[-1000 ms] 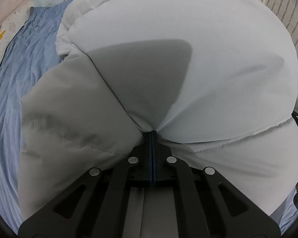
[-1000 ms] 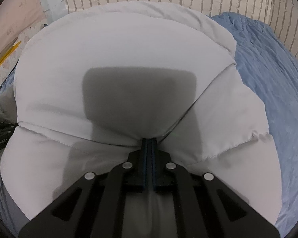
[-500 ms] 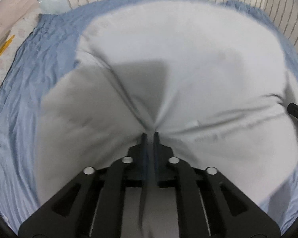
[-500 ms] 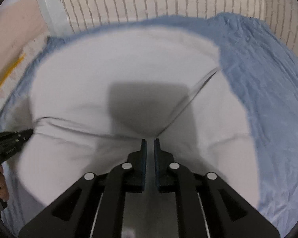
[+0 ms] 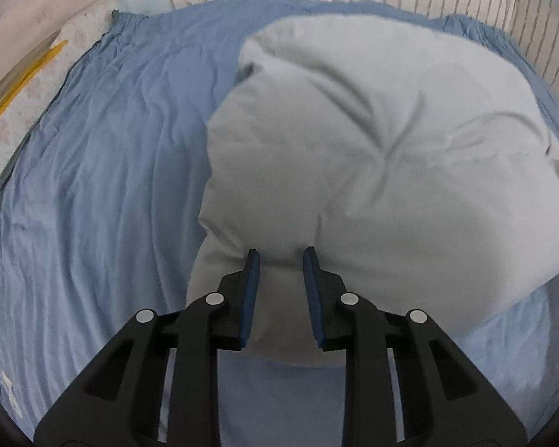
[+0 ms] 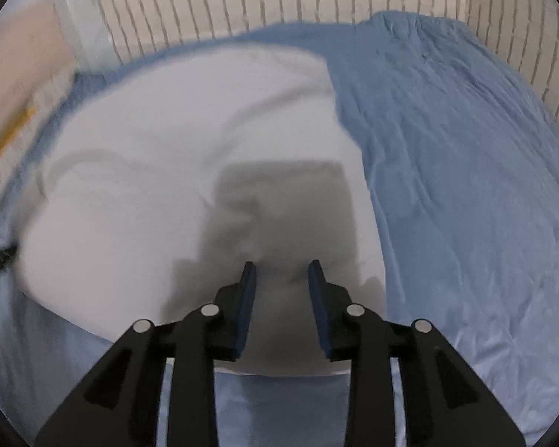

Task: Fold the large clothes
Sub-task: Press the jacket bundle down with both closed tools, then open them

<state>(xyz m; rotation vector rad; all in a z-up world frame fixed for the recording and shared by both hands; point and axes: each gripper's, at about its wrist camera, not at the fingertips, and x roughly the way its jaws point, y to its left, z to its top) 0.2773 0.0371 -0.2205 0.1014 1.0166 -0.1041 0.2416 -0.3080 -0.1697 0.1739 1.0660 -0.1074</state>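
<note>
Garment: pale grey padded garment (image 5: 384, 171) — bunched in a heap on the blue sheet (image 5: 104, 171) (edges blurred)
Left gripper (image 5: 281, 255): fingers spread apart, holding nothing; tips over the garment's near edge
Right gripper (image 6: 282, 268): fingers likewise parted, empty — above the garment (image 6: 190, 171); blue sheet (image 6: 466, 171) beside

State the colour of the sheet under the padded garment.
Blue: the sheet shows best in the left wrist view.

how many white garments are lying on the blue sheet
1: a puffy white garment bundled on the blue sheet, just ahead of both open tools. Anything beneath it would be hidden.
</note>
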